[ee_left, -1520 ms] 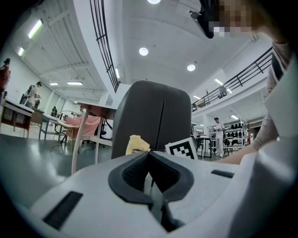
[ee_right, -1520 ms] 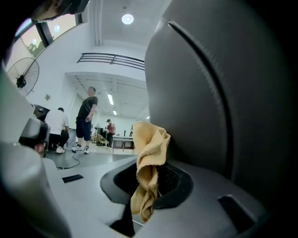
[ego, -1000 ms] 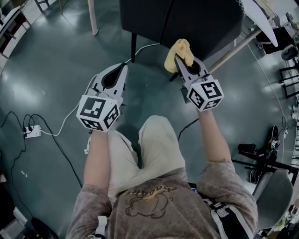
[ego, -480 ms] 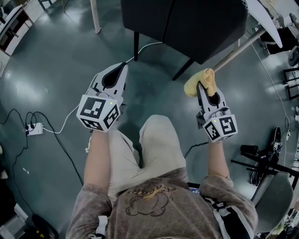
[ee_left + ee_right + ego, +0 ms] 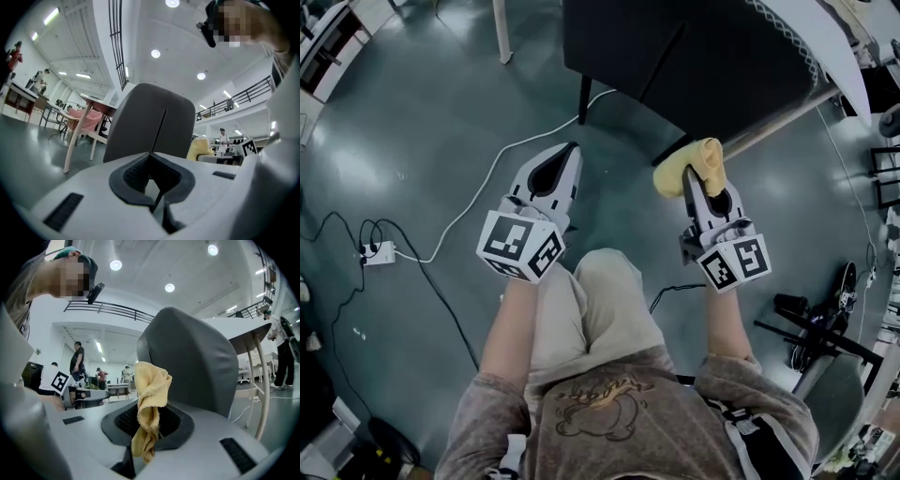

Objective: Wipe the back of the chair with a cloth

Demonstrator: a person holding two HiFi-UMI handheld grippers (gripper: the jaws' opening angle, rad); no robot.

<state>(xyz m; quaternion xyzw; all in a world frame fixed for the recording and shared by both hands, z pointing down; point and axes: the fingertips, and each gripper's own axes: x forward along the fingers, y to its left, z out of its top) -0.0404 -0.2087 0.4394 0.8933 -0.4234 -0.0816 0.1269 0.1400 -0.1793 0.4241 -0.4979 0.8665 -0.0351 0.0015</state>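
The right gripper (image 5: 694,183) is clamped on the yellow cloth (image 5: 689,161). The chair back (image 5: 694,56) lies directly beyond the cloth, on the far side; contact cannot be confirmed. The left gripper (image 5: 567,155), jaws together and empty, sits left and farther from the backrest.

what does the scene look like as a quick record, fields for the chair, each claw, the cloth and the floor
chair: dark, seam down its back, ahead of both claws
left claw: shut, empty, over the floor
right claw: shut on the yellow cloth
yellow cloth: bunched, sticking up past the jaw tips, close by the chair back; contact unclear
floor: white cable running to a power strip at left
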